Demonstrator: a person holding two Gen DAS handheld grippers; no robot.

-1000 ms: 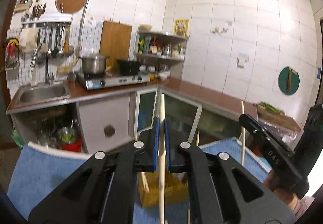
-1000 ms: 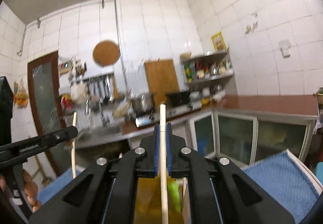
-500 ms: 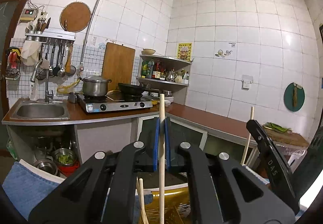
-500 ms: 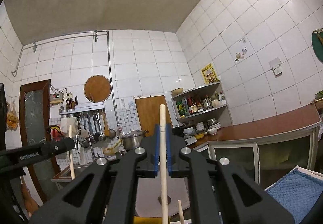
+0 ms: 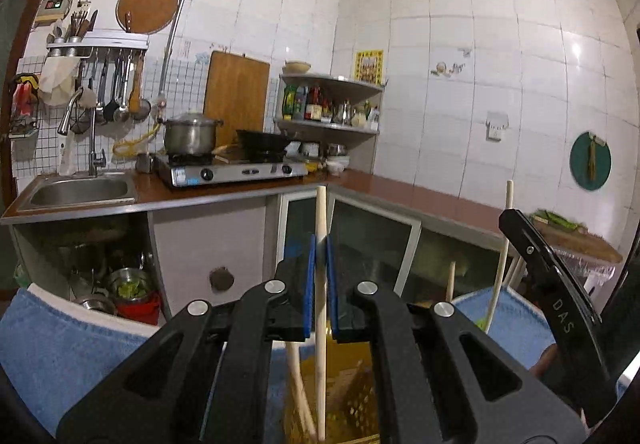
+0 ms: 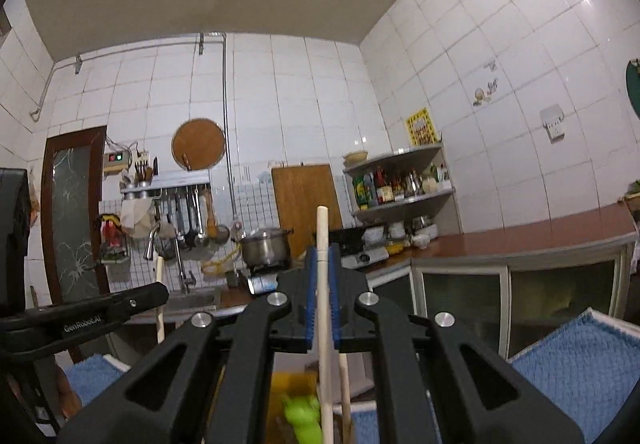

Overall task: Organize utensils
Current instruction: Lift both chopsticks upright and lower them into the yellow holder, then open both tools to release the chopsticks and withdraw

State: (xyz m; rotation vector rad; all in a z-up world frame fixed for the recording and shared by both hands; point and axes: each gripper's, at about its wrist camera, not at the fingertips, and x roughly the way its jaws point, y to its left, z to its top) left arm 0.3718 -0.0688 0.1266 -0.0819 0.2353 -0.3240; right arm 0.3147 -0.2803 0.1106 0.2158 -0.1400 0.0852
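1 blue towel (image 5: 72,356) underlies 1 yellow perforated holder (image 5: 352,396); 2 grippers, left gripper (image 5: 320,284) and right gripper (image 6: 322,292), each clamped on 1 upright wooden chopstick (image 5: 321,212) (image 6: 322,244), lower ends inside the holder beside 2 loose sticks.

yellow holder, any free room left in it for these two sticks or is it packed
Crowded on its left: loose pale wooden sticks lean there beside the stick gripped in the left tool. Bare perforated wall shows on the right inside the yellow plastic holder. The blue towel left of the holder lies bare.
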